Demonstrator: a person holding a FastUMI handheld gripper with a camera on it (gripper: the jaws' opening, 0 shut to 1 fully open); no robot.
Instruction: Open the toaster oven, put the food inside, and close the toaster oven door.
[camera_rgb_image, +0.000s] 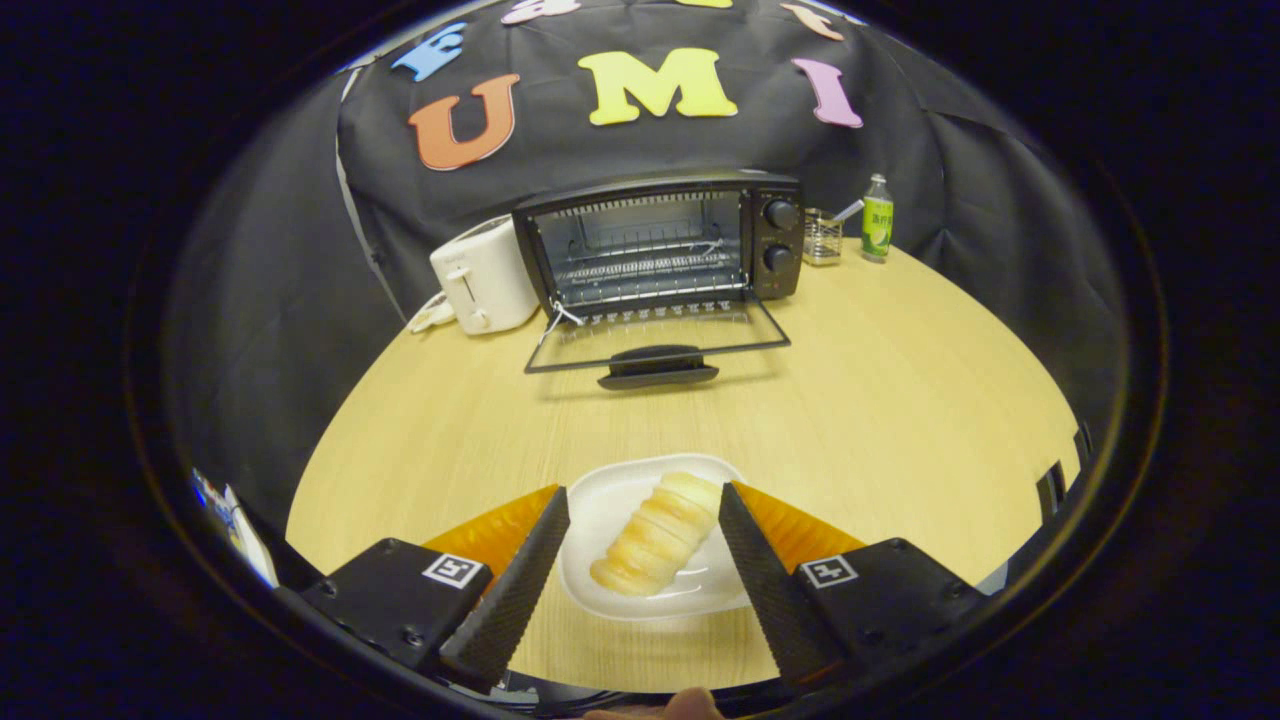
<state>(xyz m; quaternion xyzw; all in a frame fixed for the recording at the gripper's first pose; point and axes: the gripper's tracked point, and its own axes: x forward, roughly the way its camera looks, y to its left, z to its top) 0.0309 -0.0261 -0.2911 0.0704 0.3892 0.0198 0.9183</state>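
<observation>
The gripper (640, 515) holds its ribbed black jaws apart, flanking a ridged golden bread roll (655, 535) on a glossy white plate (600, 510); the toaster oven (660, 245) stands open beyond.

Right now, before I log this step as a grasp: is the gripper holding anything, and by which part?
Nothing is held. The gripper is open, its fingers on either side of the bread roll on the white plate, not pressing it.

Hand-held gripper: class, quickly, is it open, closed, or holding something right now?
Hand-held gripper: open, holding nothing; its fingers stand on either side of the bread roll on the white plate, not pressing it.
</observation>
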